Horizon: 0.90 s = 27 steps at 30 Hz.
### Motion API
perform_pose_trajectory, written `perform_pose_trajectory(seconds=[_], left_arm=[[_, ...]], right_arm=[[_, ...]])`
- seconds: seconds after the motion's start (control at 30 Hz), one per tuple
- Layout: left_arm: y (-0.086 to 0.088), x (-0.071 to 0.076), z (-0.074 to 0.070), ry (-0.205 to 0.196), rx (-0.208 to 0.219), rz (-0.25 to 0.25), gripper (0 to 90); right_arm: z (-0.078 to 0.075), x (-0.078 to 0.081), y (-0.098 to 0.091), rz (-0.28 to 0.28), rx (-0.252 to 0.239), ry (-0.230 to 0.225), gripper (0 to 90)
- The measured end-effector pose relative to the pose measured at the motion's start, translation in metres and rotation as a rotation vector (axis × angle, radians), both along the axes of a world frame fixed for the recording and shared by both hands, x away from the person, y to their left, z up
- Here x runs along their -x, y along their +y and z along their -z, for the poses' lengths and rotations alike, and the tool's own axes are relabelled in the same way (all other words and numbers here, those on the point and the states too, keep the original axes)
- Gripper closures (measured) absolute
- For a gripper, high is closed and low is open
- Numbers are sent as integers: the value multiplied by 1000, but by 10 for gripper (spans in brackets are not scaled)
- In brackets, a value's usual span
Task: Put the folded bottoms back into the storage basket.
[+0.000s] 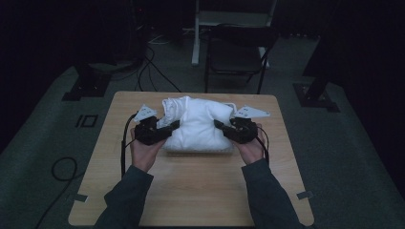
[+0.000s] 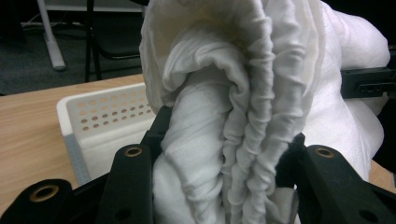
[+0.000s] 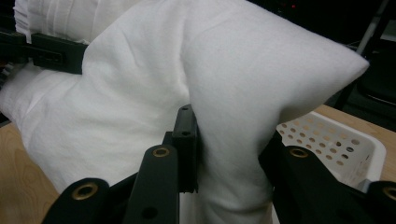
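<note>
Gripping a bulky white cloth bundle (image 1: 198, 124) from both sides, the left claw (image 1: 168, 128) is clamping a gathered, ruffled fold at the bundle's left edge while the right claw (image 1: 223, 128) is pinching a smooth fold at its right. The two-sided hold is probably keeping the soft mass from sagging or spilling. The bundle is sitting in a perforated white basket (image 2: 100, 114) at the middle of the bench (image 1: 200, 191), bulging well above the rim.
</note>
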<state>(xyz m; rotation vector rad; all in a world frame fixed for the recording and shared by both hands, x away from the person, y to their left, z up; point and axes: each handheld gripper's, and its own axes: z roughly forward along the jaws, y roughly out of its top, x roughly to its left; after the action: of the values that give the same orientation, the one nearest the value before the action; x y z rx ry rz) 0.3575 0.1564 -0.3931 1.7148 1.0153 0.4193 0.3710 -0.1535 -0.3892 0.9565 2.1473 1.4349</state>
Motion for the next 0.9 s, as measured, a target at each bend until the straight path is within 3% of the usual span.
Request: perform_pose_trajectory(seconds=[0.13,0.33,0.7,0.9], left_arm=[[-3,-3,-3,-11,-25,-14,546],[-5,-10,-4,-18,-28,-19,546],[-8,-25,1,-15,3,-29,545],[-13,-36,6,4,17,-43,546]], right_arm=[[1,-5,0,9,-7,5,702],[0,-12,-1,23,-19,10,701],[-2,-26,-3,49,-18,30,700],[1,-36,-5,74,-26,67,698]])
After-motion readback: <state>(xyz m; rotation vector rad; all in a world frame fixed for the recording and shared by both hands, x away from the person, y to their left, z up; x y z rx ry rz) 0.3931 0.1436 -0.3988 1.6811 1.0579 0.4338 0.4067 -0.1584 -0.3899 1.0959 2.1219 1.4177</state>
